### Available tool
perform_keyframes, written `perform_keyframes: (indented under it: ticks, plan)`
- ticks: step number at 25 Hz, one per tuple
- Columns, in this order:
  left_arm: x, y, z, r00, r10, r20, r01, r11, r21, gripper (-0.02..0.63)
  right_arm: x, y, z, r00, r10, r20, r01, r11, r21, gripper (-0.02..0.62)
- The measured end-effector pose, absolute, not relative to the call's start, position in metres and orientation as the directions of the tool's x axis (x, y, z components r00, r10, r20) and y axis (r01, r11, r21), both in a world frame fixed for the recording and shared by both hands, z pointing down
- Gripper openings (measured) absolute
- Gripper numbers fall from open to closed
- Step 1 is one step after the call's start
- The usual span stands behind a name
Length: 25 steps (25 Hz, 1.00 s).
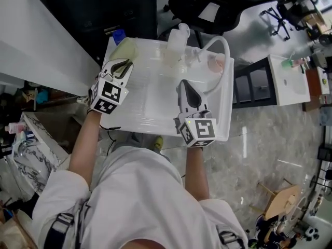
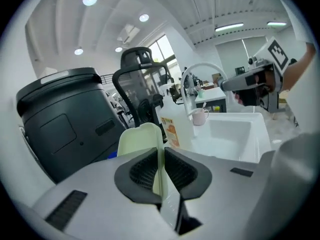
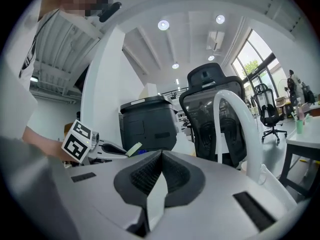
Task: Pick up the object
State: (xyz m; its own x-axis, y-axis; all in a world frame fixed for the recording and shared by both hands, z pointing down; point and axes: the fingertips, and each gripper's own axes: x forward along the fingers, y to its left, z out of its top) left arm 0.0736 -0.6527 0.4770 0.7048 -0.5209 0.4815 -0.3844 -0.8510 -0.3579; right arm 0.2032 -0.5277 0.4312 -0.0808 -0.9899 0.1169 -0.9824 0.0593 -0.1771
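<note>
Left claw [image 1: 126, 64], head view: at the far-left corner of the white moulded plastic worktop [image 1: 150, 113]; jaws closed on the near edge of a thin pale green plastic sheet [image 1: 123, 50]. Whether the sheet is clear of the surface cannot be told.
Right claw [image 1: 185, 87], head view: over the near-right part of the worktop; jaws together, nothing in them.
Far edge of worktop, head view: translucent white plastic bottle [image 1: 176, 41]; white arched tap [image 1: 222, 41]; small pink mug [image 1: 218, 62] near the far-right corner.
Beyond the far edge, head view: black mesh office chair [image 1: 207, 4].
Left claw, left gripper view: ribbed dark pads pressed on both faces of the sheet, which stands on edge between them and rises past the tips, rounded corners uppermost.
Surroundings, left gripper view: dark grey boxy machine [image 2: 65, 119] at left; bottle with an orange label, tap and mug beyond the sheet; white basin [image 2: 230, 134] at right; right claw above the basin.
Right claw, right gripper view: pads meet at the tips, nothing between them.
Surroundings, right gripper view: left claw at left with the sheet sticking out of it, tilted; machine, chair and tap behind.
</note>
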Motion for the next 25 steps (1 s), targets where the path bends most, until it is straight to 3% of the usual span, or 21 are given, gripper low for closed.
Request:
perform_keyframes:
  ticks: [10,17,25]
  plan:
    - [0.027,-0.606,0.413,0.706,-0.643,0.297,-0.583,-0.765,-0.272,0.058,0.196,-0.501,0.406,-0.107,-0.992,0.069,-0.985,0.097,-0.143,0.006]
    - [0.003,-0.575,0.368,0.689,-0.703,0.178,-0.660,-0.710,-0.245,0.058,0.196,-0.482,0.389,-0.115,-0.992,0.046,-0.986,0.108,-0.129,0.006]
    - [-0.018,-0.548,0.357,0.667,-0.735,0.125,-0.703,-0.676,-0.220,0.058,0.201,-0.461,0.379,-0.124,-0.992,0.029,-0.988,0.120,-0.098,0.006]
